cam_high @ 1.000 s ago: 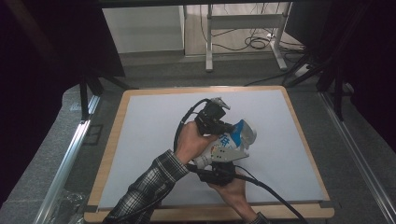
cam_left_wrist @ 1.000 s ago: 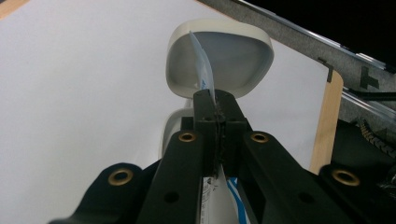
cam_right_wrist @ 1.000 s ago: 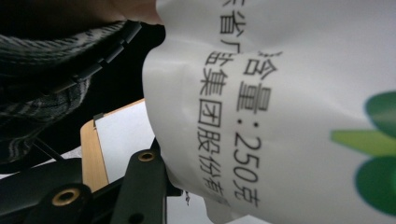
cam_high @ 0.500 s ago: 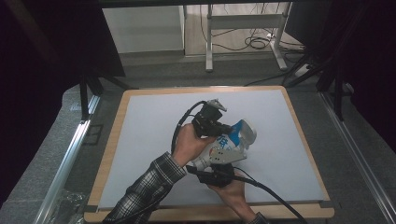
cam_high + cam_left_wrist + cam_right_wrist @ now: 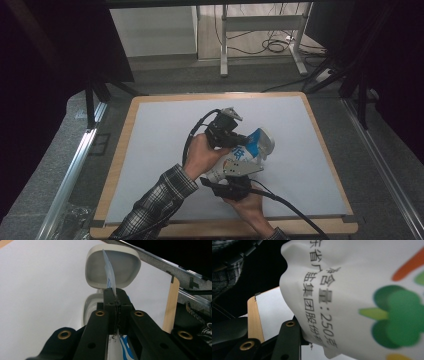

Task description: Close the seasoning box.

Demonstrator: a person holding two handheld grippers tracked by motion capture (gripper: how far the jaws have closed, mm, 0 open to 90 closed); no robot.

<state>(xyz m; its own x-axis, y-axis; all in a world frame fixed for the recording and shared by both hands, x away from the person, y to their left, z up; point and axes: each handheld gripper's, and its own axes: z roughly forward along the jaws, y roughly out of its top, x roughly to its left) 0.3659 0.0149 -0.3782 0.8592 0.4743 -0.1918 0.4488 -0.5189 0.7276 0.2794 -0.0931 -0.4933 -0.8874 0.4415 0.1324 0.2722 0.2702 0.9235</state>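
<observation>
Both grippers clamp one pouch over the board

High view: left gripper (image 5: 235,142) and right gripper (image 5: 234,181) hold a white-blue pouch (image 5: 248,151) above the white board (image 5: 150,145).
Left gripper view: jaws pressed together, pinching the pouch's thin edge (image 5: 109,277) near a grey dish (image 5: 125,267).
Right gripper view: jaws part-spread, gripping the printed pouch (image 5: 352,297).

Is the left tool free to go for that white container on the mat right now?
Probably not. The left tool is shut on the bag's thin top edge, right over the white container. It would have to let go of the bag first; nothing else stands between them.
</observation>
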